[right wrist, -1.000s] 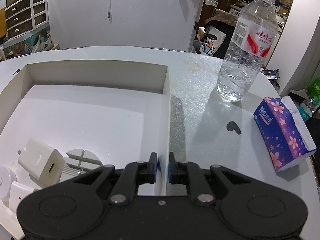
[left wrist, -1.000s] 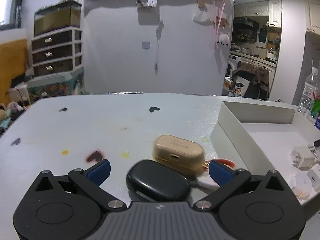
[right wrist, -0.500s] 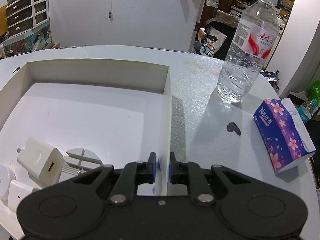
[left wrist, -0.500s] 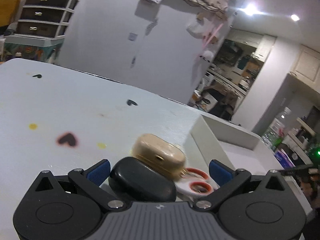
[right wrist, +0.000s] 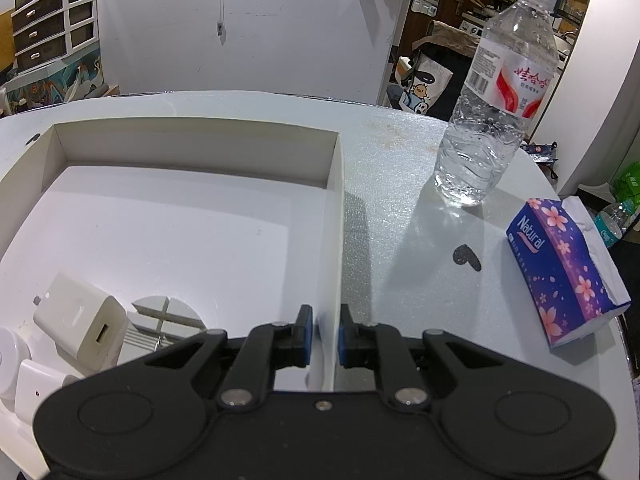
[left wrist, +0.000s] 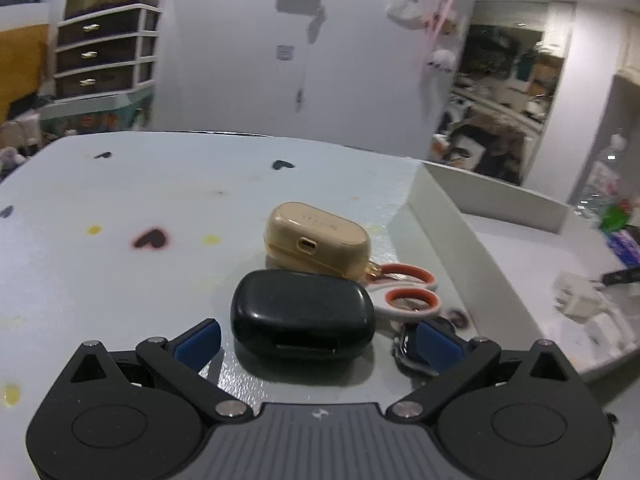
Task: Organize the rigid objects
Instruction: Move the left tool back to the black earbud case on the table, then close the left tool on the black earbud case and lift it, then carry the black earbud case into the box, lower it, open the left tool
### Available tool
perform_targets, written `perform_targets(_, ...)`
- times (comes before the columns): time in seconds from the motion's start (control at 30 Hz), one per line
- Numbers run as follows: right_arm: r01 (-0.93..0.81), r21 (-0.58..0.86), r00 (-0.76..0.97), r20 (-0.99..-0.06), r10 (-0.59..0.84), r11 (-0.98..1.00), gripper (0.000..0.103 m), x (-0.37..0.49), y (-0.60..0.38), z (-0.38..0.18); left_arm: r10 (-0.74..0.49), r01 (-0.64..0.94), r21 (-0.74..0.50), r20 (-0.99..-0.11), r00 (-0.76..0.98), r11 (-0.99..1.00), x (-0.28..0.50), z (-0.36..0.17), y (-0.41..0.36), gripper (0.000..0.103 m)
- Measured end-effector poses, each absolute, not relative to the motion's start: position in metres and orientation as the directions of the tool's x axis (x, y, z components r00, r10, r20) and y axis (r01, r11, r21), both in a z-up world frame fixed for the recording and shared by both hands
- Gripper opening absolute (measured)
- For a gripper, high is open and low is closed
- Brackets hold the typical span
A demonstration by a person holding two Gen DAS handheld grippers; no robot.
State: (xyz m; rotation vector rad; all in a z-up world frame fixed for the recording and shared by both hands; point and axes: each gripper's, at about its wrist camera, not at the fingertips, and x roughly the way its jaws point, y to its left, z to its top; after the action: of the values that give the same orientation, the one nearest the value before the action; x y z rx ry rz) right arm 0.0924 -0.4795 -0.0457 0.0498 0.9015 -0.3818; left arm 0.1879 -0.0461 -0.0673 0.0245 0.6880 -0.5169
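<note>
Left wrist view: left gripper (left wrist: 318, 340), jaws wide, straddles the glossy black oval earbud case (left wrist: 303, 316) lying on the table (left wrist: 120, 280); not gripped. Judged next: close squarely.

Right wrist view: right gripper (right wrist: 323, 334) clamps the white cardboard tray's wall (right wrist: 335, 240), steadying it.

On the counter (left wrist: 120, 280), the earbud case (left wrist: 302, 314) lies in front of a second case (left wrist: 316, 238), with scissors (left wrist: 404, 290) just to their right, beside the box (left wrist: 472, 256). A charger (right wrist: 78, 320) lies in the box's near left corner. Right of the box stand a water bottle (right wrist: 492, 120) and, nearer, a tissue pack (right wrist: 564, 272).
</note>
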Motion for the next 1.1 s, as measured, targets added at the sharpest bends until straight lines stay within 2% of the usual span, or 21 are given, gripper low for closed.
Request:
perform_targets(0.2, 0.344, -0.116, 0.558, -0.773, -0.303, 0.932, 0.013, 0.092, -0.479, -0.046, -0.374, 0.435, -0.049, -0.603, 0.704, 0.899, 0.194, -0.063, -0.063, 0.094)
perform_targets(0.43, 0.345, -0.118, 0.558, -0.772, -0.304, 0.931, 0.013, 0.092, -0.479, -0.046, -0.367, 0.436, -0.037, -0.608, 0.704, 0.899, 0.196, -0.062, -0.058, 0.082)
perform_targets(0.6, 0.344, -0.117, 0.558, -0.772, -0.304, 0.931, 0.013, 0.092, -0.479, -0.046, -0.351, 0.417, -0.033, -0.602, 0.717, 0.909, 0.191, -0.061, -0.056, 0.081)
perform_targets(0.67, 0.345, -0.117, 0.558, -0.772, -0.303, 0.931, 0.013, 0.092, -0.479, -0.046, -0.343, 0.399, -0.029, -0.571, 0.746, 0.917, 0.184, -0.052, -0.058, 0.081)
perform_targets(0.77, 0.344, -0.119, 0.558, -0.772, -0.305, 0.931, 0.013, 0.092, -0.479, -0.046, -0.386, 0.408, -0.066, -0.49, 0.781, 0.911, 0.169, -0.024, -0.063, 0.081)
perform_targets(0.87, 0.344, -0.119, 0.558, -0.772, -0.305, 0.931, 0.013, 0.092, -0.479, -0.046, -0.427, 0.452, -0.05, -0.436, 0.792, 0.891, 0.153, 0.006, -0.085, 0.081)
perform_targets(0.97, 0.344, -0.119, 0.558, -0.772, -0.305, 0.931, 0.012, 0.092, -0.479, -0.046, -0.476, 0.516, -0.028, -0.432, 0.766, 0.856, 0.139, 0.02, -0.118, 0.081)
perform_targets(1.1, 0.345, -0.119, 0.557, -0.772, -0.305, 0.931, 0.012, 0.092, -0.479, -0.046, -0.524, 0.574, -0.05, -0.478, 0.705, 0.818, 0.133, 0.018, -0.158, 0.081)
